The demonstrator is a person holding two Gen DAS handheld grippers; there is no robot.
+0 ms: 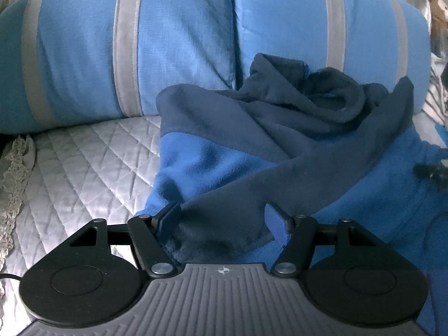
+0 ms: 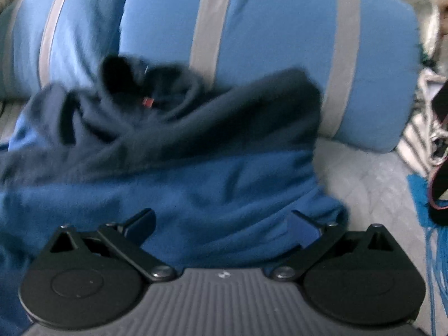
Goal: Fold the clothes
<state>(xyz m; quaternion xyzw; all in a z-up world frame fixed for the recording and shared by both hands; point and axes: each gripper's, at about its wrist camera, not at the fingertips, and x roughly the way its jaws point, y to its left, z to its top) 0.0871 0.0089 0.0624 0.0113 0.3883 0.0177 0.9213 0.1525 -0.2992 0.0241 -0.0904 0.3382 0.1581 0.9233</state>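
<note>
A fleece top (image 1: 280, 151), navy across the upper part and bright blue below, lies crumpled on a quilted bed. Its collar (image 1: 333, 89) is bunched up against the pillows. One navy sleeve (image 1: 232, 196) runs diagonally down over the blue body, and its end lies between the fingers of my left gripper (image 1: 224, 221). That gripper's jaws stand wide and do not squeeze the cloth. In the blurred right wrist view my right gripper (image 2: 224, 222) is open just above the blue lower part of the fleece top (image 2: 224, 184), with the cloth spreading beneath both fingers.
Two blue pillows with grey stripes (image 1: 173, 44) (image 2: 280, 28) stand behind the garment. The grey quilted bedspread (image 1: 89, 162) shows to its left and also in the right wrist view (image 2: 364, 184). A dark strap with a red edge (image 2: 439, 196) and striped cloth (image 2: 414, 140) lie at the right.
</note>
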